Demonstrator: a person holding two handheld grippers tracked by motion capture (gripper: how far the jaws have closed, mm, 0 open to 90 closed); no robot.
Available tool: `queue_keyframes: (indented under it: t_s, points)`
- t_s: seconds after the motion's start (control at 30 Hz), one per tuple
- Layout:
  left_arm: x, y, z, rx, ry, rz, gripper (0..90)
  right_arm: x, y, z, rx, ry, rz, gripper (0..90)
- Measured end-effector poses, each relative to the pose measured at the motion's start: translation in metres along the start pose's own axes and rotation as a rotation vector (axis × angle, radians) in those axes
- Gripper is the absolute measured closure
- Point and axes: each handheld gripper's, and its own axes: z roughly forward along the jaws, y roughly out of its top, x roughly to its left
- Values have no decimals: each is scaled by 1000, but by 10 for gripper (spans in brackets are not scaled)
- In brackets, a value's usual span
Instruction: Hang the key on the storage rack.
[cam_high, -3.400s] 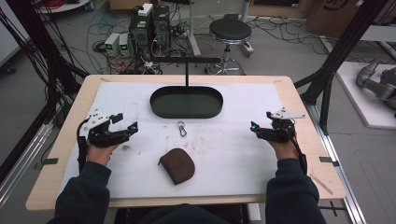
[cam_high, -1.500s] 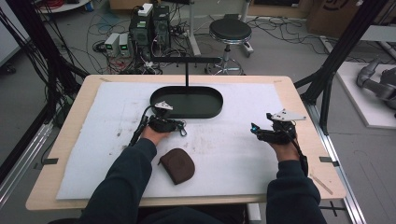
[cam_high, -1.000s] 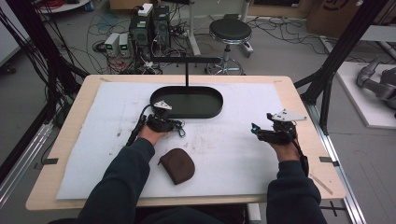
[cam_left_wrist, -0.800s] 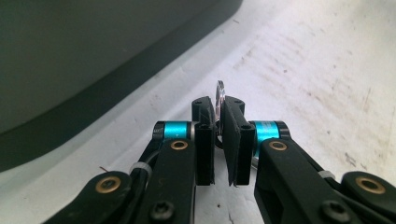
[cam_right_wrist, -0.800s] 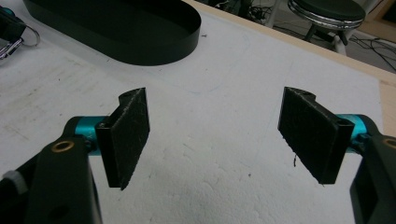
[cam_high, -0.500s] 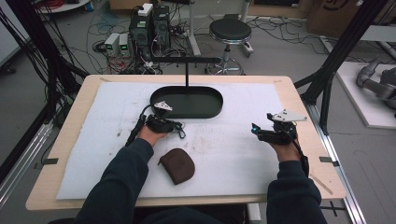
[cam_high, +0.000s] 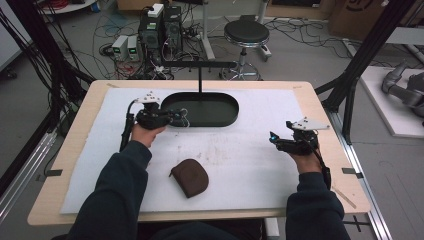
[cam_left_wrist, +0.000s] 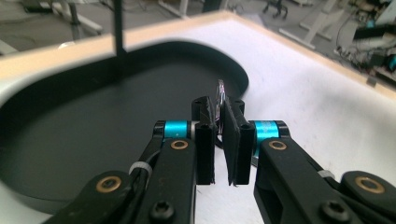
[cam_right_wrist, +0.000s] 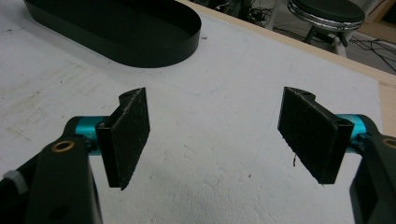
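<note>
Left gripper (cam_left_wrist: 219, 140) pinches a small thin metal piece (cam_left_wrist: 220, 89) over the black oval tray's (cam_high: 220, 117) near rim; right gripper (cam_right_wrist: 219, 135) gapes wide, empty, above bare white mat (cam_high: 260, 150).

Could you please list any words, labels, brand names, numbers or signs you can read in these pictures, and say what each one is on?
No text can be read in any view.
The brown cardboard box on the floor at the top right of the high view bears a dark printed mark, cut off by the frame edge and too blurred to read.
The black oval tray, the brown leather pouch and both grippers show no lettering.
</note>
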Motion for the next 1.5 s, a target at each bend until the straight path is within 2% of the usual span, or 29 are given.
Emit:
queue_keyframes:
  t_s: [0.13,0.17,0.23,0.4,0.43,0.5,0.57,0.67,0.77,0.83,1.0,1.07,1.27,1.43,1.5]
  points:
    - [12,23,-12,-56,16,18,833,-1,0,1,-2,3,9,254]
    - [18,30,-14,-83,13,14,832,0,0,0,-5,6,5,254]
    - [21,33,-14,-93,15,12,832,0,1,0,-10,9,4,254]
    - [40,53,-11,-151,16,15,832,2,2,0,-17,12,-4,254]
    - [43,56,-9,-165,19,26,832,3,2,0,-18,17,-9,254]
    - [50,61,-6,-181,33,22,832,3,2,1,-18,16,-9,254]
    - [56,63,-4,-181,48,19,832,3,2,0,-20,18,-8,254]
    - [66,63,-2,-222,64,-3,832,3,2,-1,-23,18,-12,254]
    - [74,58,0,-212,80,-15,832,3,1,-1,-20,19,-16,254]
    - [76,57,1,-219,86,-9,878,4,1,0,-20,19,-18,254]
    - [81,55,4,-238,113,-25,878,5,0,2,-8,24,-22,254]
    - [83,56,6,-231,122,-28,877,5,0,2,-6,23,-21,254]
    - [81,69,8,-246,100,-13,878,4,-1,2,-5,26,-23,253]
    - [82,69,8,-247,100,-15,879,3,-3,2,0,25,-13,254]
    - [82,70,7,-262,95,-18,879,3,-3,2,0,27,-16,254]
